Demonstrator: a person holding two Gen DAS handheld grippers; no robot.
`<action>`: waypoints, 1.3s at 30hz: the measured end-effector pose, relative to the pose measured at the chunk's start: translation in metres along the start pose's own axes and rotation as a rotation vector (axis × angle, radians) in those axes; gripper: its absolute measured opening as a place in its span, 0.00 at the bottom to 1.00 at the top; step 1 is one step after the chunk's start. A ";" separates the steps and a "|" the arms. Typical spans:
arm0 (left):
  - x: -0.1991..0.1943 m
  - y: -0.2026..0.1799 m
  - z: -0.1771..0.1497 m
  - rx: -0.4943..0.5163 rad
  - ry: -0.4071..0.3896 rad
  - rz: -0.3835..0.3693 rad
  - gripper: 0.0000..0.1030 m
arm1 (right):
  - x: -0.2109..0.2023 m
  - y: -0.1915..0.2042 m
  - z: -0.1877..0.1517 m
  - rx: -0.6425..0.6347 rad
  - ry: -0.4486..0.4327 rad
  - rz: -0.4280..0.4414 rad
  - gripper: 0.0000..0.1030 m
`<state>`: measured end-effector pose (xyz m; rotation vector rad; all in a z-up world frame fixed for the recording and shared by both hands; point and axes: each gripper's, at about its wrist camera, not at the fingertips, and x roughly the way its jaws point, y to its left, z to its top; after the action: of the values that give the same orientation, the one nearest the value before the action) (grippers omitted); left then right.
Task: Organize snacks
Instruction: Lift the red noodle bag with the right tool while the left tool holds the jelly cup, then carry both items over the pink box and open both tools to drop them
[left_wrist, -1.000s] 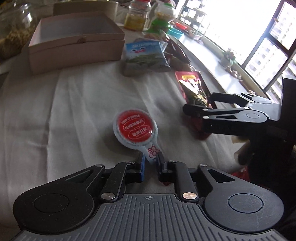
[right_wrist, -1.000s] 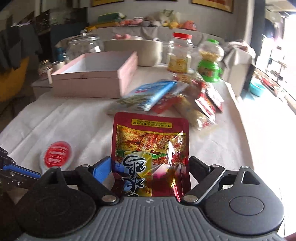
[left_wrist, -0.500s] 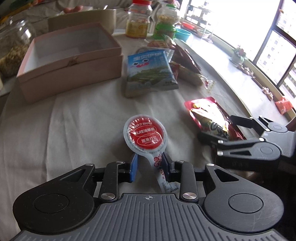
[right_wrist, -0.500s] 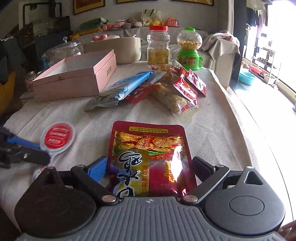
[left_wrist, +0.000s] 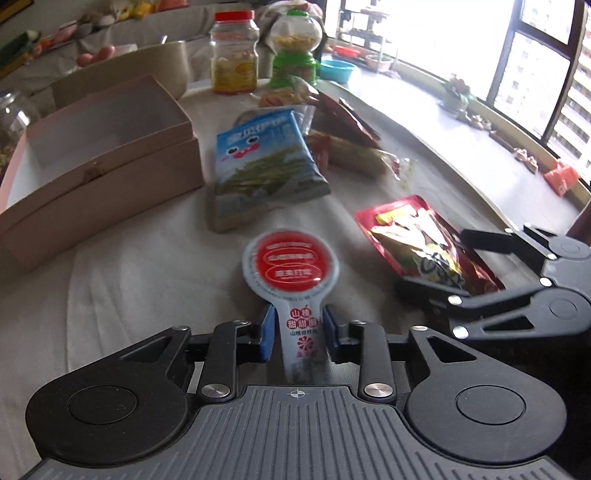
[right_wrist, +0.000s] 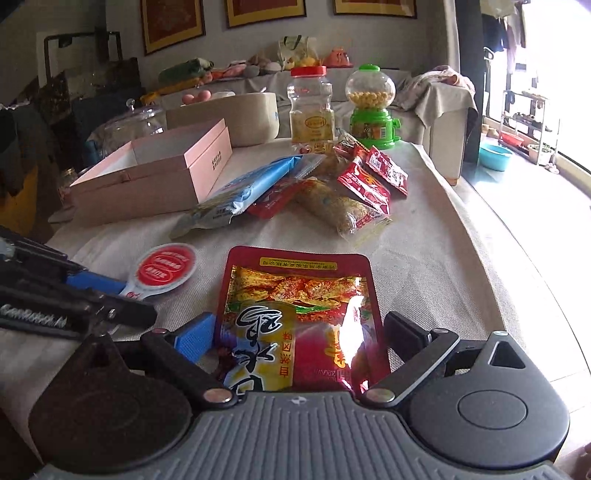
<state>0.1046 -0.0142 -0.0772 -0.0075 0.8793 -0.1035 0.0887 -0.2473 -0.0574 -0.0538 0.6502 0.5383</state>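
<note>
one pink box (right_wrist: 155, 177), two jars (right_wrist: 311, 107), one blue snack bag (left_wrist: 264, 155), one red pouch (right_wrist: 299, 317), one round-lidded cup (left_wrist: 290, 262)

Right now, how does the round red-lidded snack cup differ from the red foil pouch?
Shape: the snack cup is a round sealed cup with a long pull tab; the red foil pouch is a flat rectangle.
Size: the cup is smaller than the pouch.
Position: the cup's tab lies between the closing jaws of the left hand-held gripper; the pouch lies between the wide-open jaws of the right hand-held gripper.
Shared: both are red and lie on the white cloth.

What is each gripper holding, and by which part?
Nothing firmly. The left gripper is closing around the jelly cup's tab, pads apart. The right gripper stands open around the red pouch's near end.
</note>
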 end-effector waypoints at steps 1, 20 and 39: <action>0.001 -0.001 0.001 0.007 -0.003 0.003 0.30 | 0.000 0.000 0.000 0.000 0.000 -0.001 0.95; -0.078 0.033 -0.048 -0.143 -0.177 -0.075 0.27 | -0.047 0.040 0.027 -0.179 -0.004 0.159 0.76; -0.027 0.211 0.099 -0.324 -0.263 0.027 0.27 | 0.121 0.158 0.280 -0.243 0.026 0.268 0.89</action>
<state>0.1821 0.1944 -0.0032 -0.3056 0.6257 0.0652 0.2481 0.0043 0.1138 -0.2046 0.6181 0.8751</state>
